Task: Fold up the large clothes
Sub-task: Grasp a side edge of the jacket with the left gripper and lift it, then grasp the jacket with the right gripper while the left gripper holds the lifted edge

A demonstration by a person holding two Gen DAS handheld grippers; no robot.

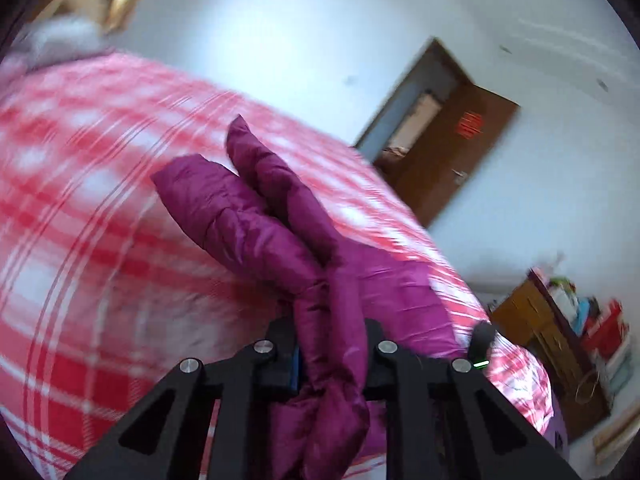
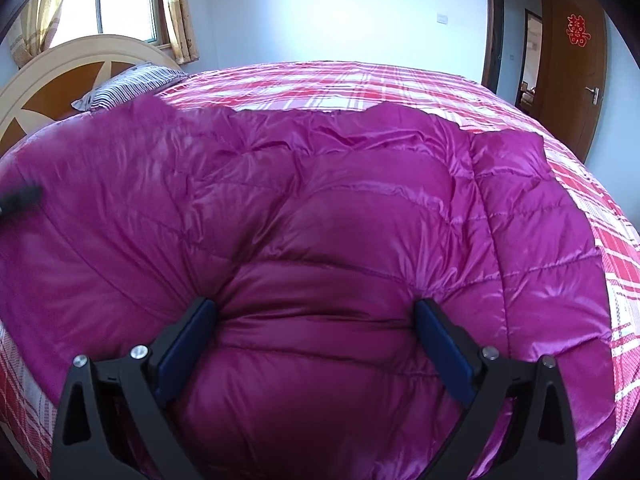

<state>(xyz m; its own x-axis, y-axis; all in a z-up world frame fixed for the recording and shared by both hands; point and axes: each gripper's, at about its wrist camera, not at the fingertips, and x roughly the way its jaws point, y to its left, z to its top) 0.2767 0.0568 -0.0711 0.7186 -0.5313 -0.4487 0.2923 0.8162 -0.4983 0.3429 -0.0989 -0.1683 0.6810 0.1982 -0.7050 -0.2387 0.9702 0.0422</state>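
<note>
Evidently a fold is under way: a bunched part of the magenta down jacket, spread on the plaid bed, is clamped by the left gripper, while the right gripper is pressed wide apart onto its padding, so carrying across is judged next.

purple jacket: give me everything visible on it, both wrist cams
The jacket is a shiny magenta quilted puffer, stitched in puffy channels, looking like thin slick nylon. It lies crumpled across the red plaid bedspread, covering most of the right wrist view. The right gripper is open, its fingers pressed into the padding on either side of a bulge. The left gripper is shut on a bunched, twisted part of it, with two padded lobes sticking out beyond. That view is motion-blurred.
</note>
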